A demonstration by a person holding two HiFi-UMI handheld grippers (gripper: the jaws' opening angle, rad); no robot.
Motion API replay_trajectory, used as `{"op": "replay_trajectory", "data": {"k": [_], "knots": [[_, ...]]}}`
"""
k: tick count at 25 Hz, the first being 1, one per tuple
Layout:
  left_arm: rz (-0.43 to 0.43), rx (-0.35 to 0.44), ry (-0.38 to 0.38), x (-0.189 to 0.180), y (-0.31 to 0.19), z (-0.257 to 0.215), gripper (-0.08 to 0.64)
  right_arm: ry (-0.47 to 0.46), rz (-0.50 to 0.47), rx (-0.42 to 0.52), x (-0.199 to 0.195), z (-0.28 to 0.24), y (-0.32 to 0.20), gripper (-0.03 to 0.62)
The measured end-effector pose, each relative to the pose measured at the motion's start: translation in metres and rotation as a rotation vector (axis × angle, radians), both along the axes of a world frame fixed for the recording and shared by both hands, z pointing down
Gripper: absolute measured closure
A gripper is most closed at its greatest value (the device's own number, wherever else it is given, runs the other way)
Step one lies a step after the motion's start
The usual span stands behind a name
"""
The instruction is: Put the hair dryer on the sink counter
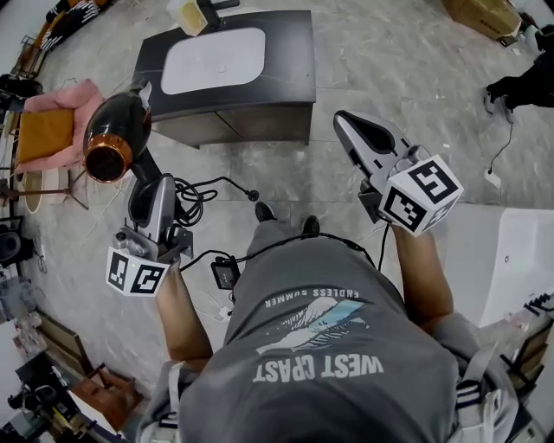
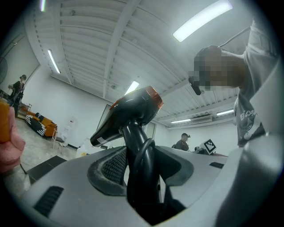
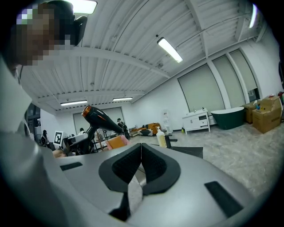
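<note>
The hair dryer (image 1: 119, 131), at the upper left of the head view, is pinched by its handle in the left gripper (image 1: 153, 190) and is not yet on the sink counter (image 1: 290, 60) at top centre, while the right gripper (image 1: 351, 130), jaws pressed together, holds nothing.

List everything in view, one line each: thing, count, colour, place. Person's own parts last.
sink counter: one, dark, on the floor ahead
basin: one, white, set in the sink counter
bottle: one, pale yellow, at the sink counter's far edge
hair dryer: one, black with copper ring, in the air left of the sink counter
cord: one, black, looping down from the hair dryer
cardboard box: one, brown, far right
left gripper: grey, shut on the hair dryer
right gripper: grey, shut, empty
</note>
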State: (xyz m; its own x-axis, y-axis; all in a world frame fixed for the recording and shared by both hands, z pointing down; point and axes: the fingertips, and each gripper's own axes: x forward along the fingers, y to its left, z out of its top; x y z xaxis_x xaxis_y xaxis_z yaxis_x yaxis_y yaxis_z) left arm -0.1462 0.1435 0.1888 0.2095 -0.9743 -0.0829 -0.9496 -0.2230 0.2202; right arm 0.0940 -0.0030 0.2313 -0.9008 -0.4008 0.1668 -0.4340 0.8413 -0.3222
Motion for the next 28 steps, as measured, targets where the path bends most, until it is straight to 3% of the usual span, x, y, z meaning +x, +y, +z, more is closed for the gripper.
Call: {"op": "replay_trajectory", "data": {"k": [9, 28], "knots": [[0.089, -0.044, -0.012, -0.022, -0.048, 0.02, 0.356, 0.024, 0.095, -0.01, -0.01, 0.004, -0.024, 0.565], [0.299, -0.106, -0.194, -0.051, -0.151, 0.056, 0.357, 0.04, 0.313, -0.046, -0.03, 0.017, -0.064, 0.565]]}}
